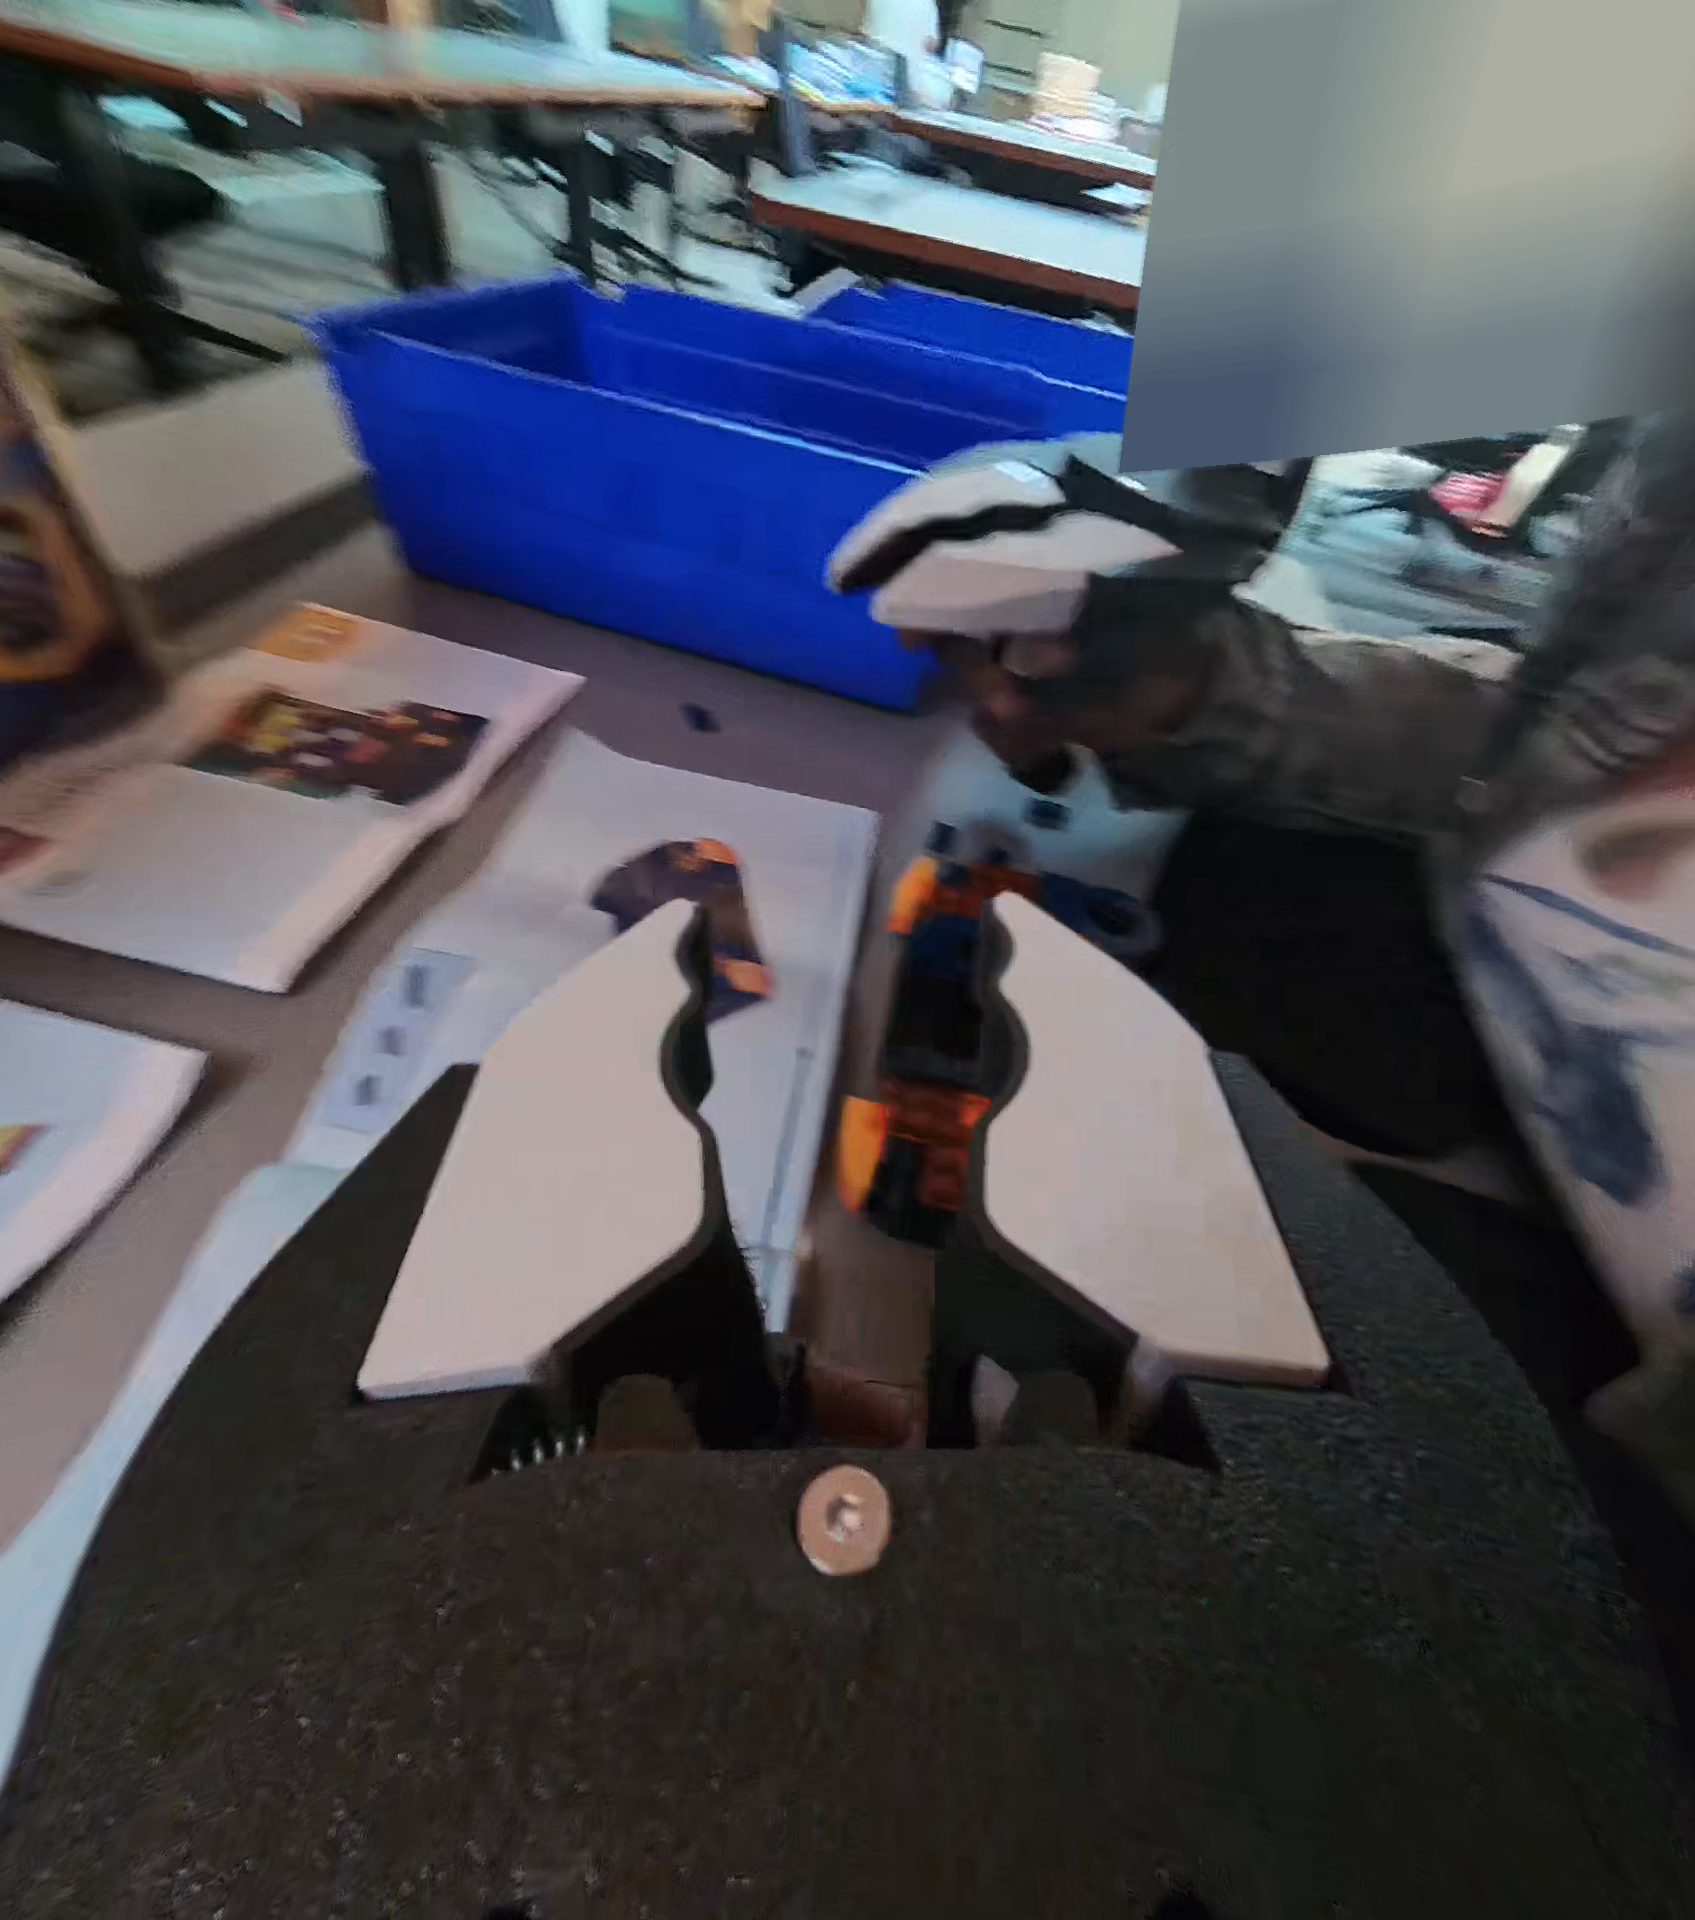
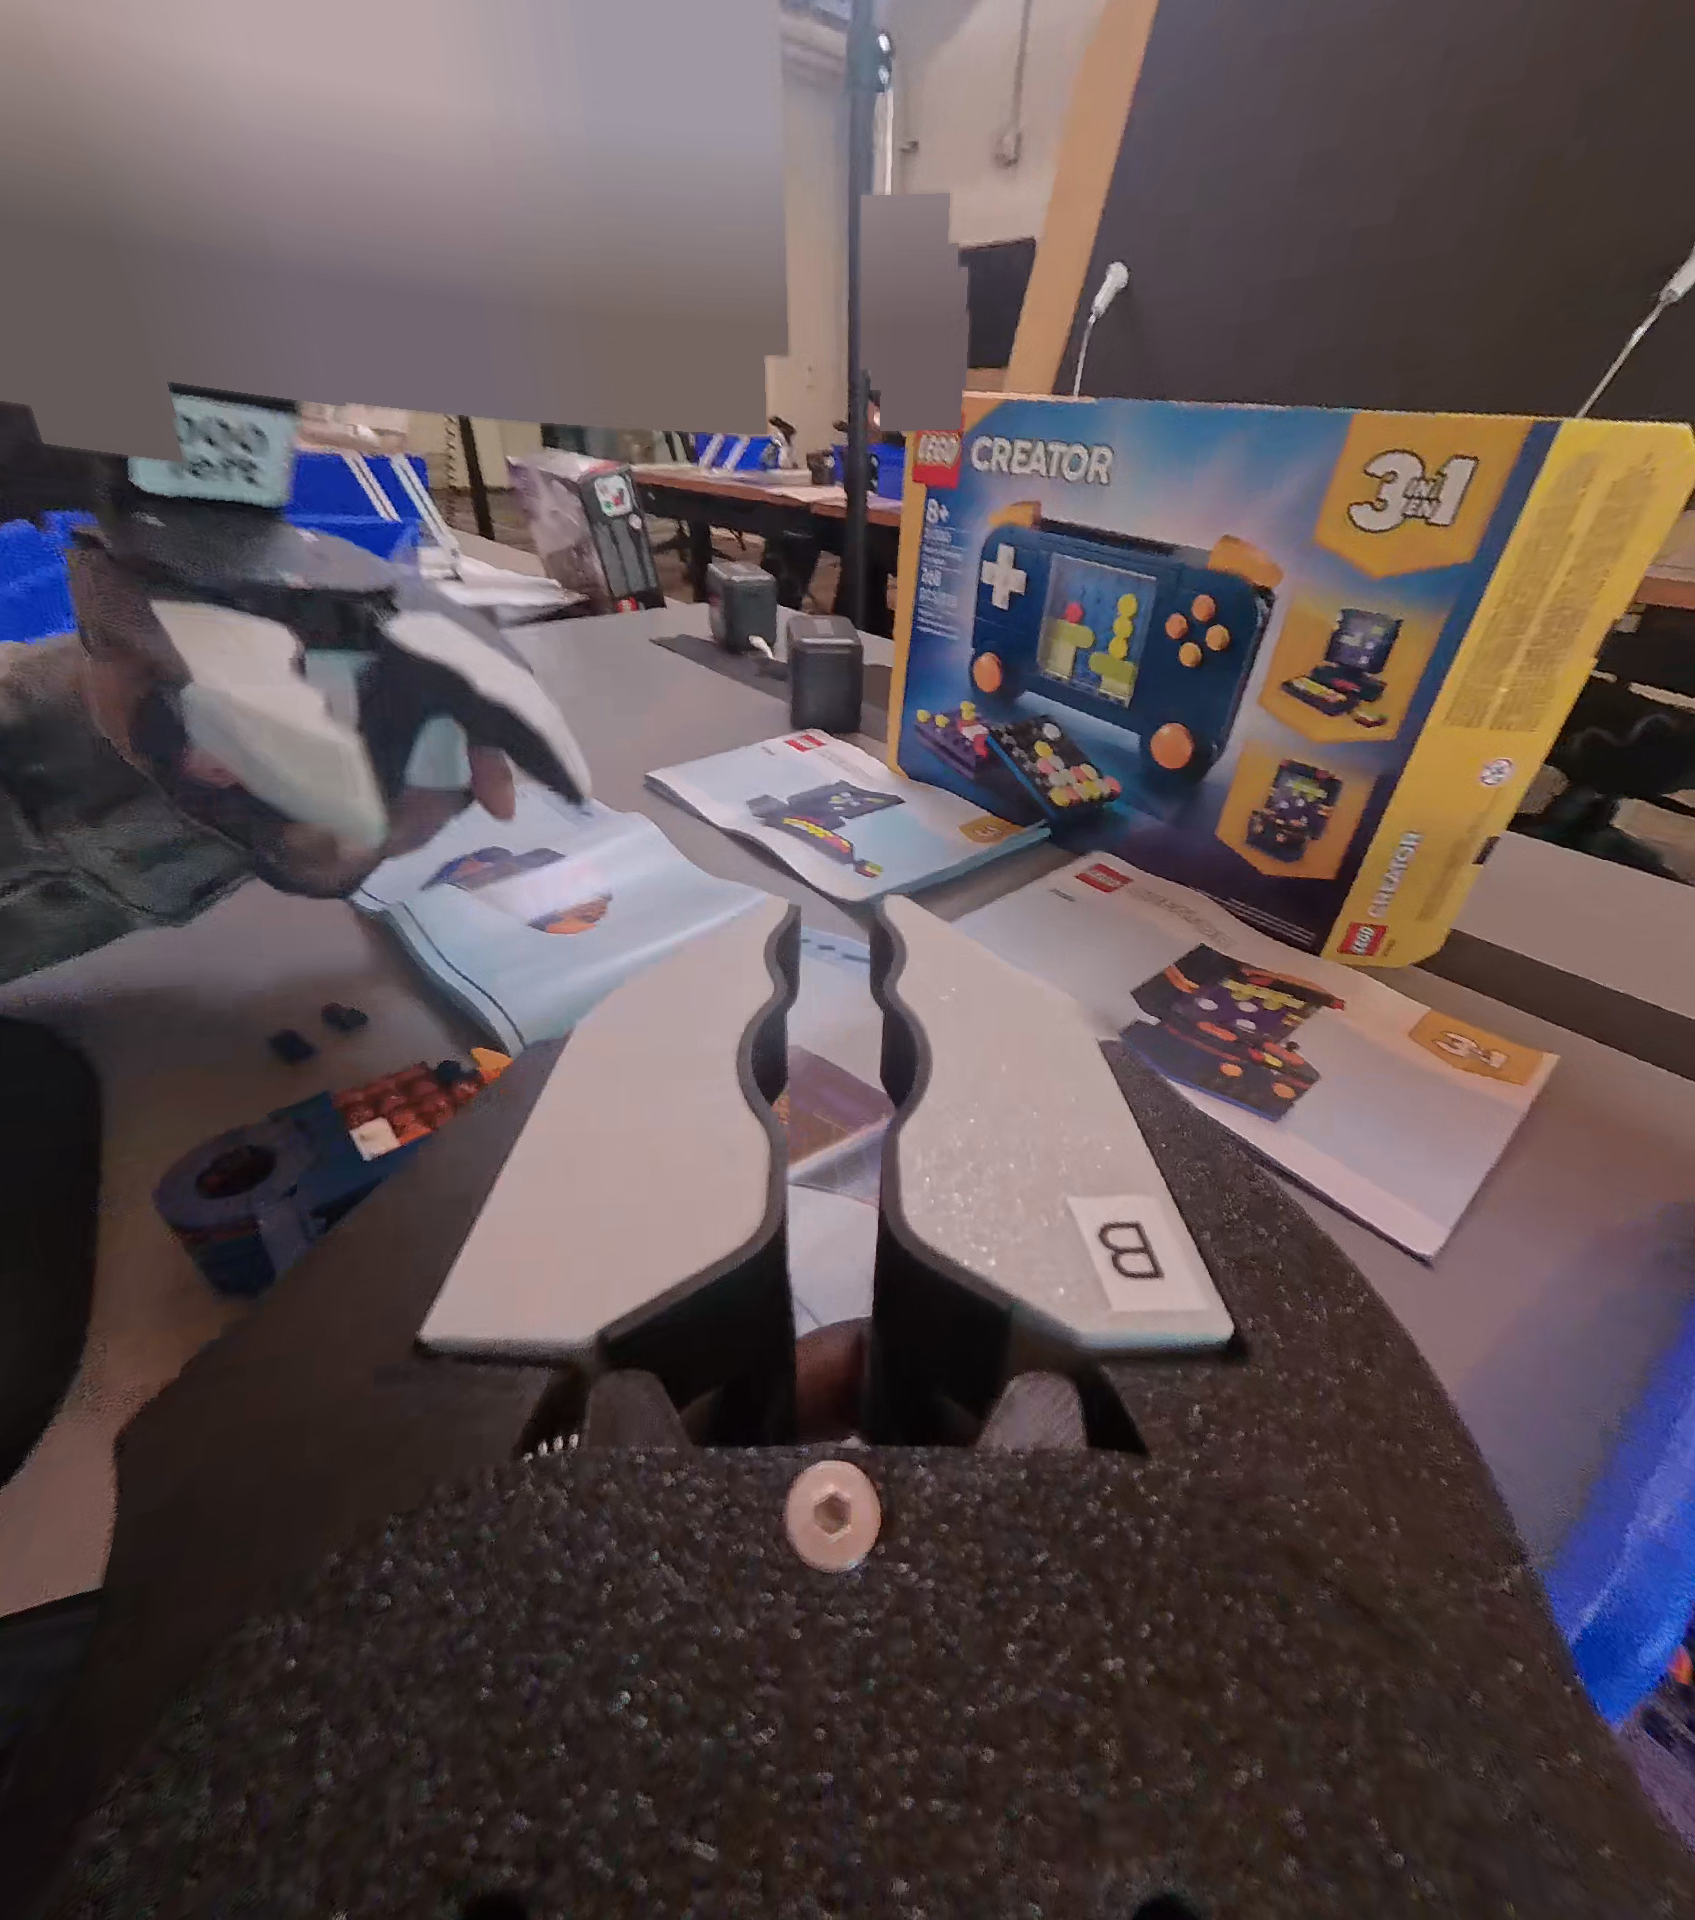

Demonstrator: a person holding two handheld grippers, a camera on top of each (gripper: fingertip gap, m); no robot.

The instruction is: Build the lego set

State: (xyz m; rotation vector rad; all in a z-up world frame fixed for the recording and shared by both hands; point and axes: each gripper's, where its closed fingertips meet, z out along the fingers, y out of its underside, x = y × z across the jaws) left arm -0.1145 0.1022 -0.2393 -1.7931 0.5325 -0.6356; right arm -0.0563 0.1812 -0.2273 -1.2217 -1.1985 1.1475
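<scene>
A partly built lego piece (image 1: 931, 1039), dark blue with orange parts, lies on the grey table. In the left wrist view it shows in the gap beside my left gripper's right finger (image 1: 1113, 1091). My left gripper (image 1: 845, 906) is open, and no pad presses on the piece. The right wrist view shows the left gripper (image 2: 458, 805) raised above the open instruction booklet (image 2: 552, 935), with the lego piece (image 2: 303, 1153) on the table below it. My right gripper (image 2: 835, 920) has its fingers a narrow gap apart with nothing between them; only the booklet shows through. Small dark bricks (image 2: 318, 1029) lie loose near the piece.
A blue bin (image 1: 635, 488) stands behind the booklet. The set's box (image 2: 1290, 675) stands upright at the back right, with two more booklets (image 2: 822, 821) (image 2: 1290, 1060) in front of it. Another blue bin (image 2: 1674, 1403) is at my right. A small black box (image 2: 822, 675) sits mid-table. One gripper's finger ends stand about 11 centimeters off the other's.
</scene>
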